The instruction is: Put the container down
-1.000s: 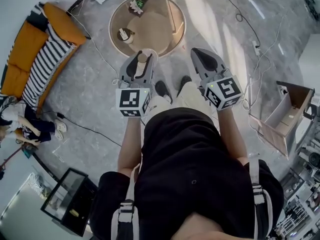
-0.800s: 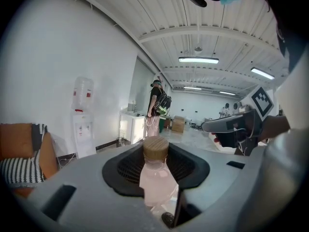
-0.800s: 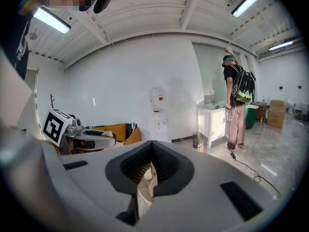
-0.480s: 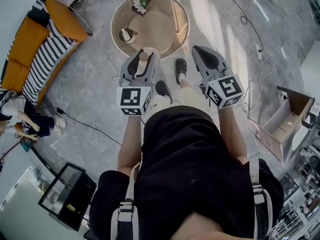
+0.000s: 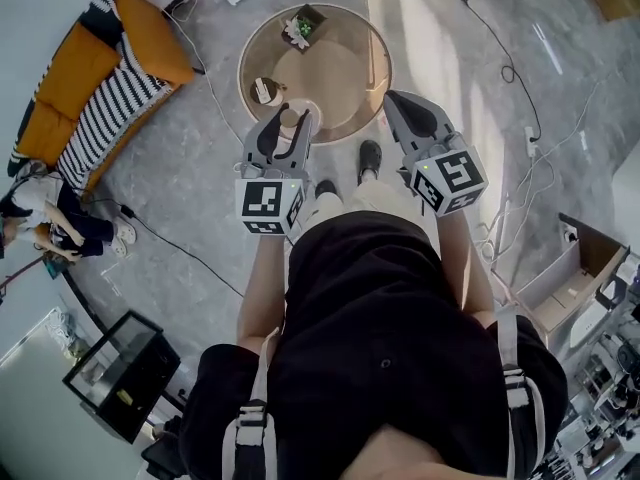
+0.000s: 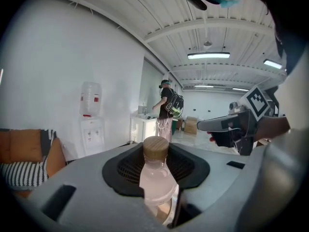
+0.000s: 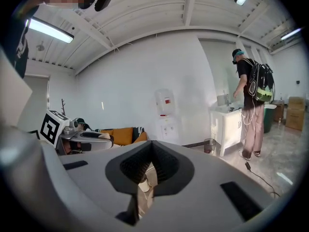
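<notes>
The container is a small clear bottle (image 5: 288,117) with a wooden cap. My left gripper (image 5: 289,128) is shut on it and holds it upright over the near edge of a round wooden table (image 5: 350,103). In the left gripper view the bottle (image 6: 156,170) stands between the closed jaws of the left gripper (image 6: 157,187), its cap above them. My right gripper (image 5: 394,100) is beside it on the right, shut with nothing in it. In the right gripper view the right gripper (image 7: 147,178) has its jaws together and empty.
On the table stand a small potted plant (image 5: 300,28) and a small round object (image 5: 265,91). An orange sofa with a striped cushion (image 5: 95,78) is at the left, a cardboard box (image 5: 570,278) at the right, a black glass case (image 5: 115,373) at the lower left. Cables (image 5: 190,258) cross the floor.
The person has stepped forward, so the round table now lies right under the gripper tips. Both grippers keep their pose, the left still holding the bottle.
</notes>
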The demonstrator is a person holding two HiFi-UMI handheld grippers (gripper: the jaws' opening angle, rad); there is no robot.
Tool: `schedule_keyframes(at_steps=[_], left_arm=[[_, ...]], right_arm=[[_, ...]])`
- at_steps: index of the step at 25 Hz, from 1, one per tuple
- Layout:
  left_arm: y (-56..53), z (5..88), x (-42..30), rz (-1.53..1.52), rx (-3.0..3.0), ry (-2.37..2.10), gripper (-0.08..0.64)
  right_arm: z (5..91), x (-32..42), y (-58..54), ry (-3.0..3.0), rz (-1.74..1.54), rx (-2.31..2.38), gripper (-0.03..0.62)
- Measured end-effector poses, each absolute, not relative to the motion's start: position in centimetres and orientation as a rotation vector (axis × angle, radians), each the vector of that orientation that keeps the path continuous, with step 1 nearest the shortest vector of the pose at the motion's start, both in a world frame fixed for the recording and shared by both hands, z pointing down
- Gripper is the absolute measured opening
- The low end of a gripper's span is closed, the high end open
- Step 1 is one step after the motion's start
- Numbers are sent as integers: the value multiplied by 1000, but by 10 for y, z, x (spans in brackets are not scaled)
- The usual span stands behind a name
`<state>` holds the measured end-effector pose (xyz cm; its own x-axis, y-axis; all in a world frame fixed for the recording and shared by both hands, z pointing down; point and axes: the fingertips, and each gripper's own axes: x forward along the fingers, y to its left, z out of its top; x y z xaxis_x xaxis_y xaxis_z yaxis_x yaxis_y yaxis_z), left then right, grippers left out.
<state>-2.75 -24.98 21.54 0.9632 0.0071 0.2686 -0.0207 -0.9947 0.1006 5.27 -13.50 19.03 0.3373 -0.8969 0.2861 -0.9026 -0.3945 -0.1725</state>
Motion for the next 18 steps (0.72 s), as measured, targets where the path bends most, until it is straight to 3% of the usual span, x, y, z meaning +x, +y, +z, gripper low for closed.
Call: schedule_keyframes(at_steps=[18], left_arm=[[-237,250,47,486,2956,-257,146]], right_arm=[[239,145,-141,-1940,680,2351,2]])
